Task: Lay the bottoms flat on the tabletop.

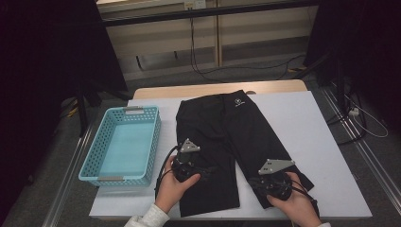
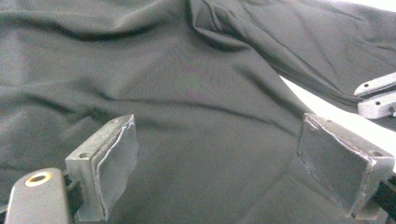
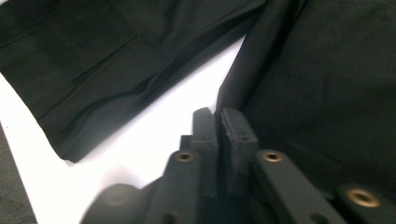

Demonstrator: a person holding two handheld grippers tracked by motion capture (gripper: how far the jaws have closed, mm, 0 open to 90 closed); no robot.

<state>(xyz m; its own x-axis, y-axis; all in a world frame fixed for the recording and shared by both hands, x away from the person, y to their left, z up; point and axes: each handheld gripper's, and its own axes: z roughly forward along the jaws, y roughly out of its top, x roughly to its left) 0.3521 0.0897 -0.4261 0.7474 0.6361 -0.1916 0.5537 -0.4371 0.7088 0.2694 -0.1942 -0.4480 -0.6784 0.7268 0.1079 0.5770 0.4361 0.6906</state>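
Note:
A pair of black shorts point(image 1: 222, 127) lies flat on the white table cover point(image 1: 312, 137), waistband at the far side and legs toward me. My left gripper point(image 1: 187, 163) rests over the left leg; in the left gripper view its jaws point(image 2: 217, 140) stand wide apart with the dark fabric point(image 2: 187, 84) lying beneath them, not pinched. My right gripper point(image 1: 272, 177) sits at the inner edge of the right leg. In the right gripper view its jaws point(image 3: 218, 114) are nearly together, and the edge of the shorts' leg point(image 3: 327, 70) runs up into the narrow gap between them.
A light blue plastic basket point(image 1: 156, 137) stands at the left of the table, beside the shorts. White cover shows between the two legs point(image 3: 140, 140) and to the right of the shorts. The right gripper's grey plate point(image 2: 378, 95) shows at the edge of the left gripper view.

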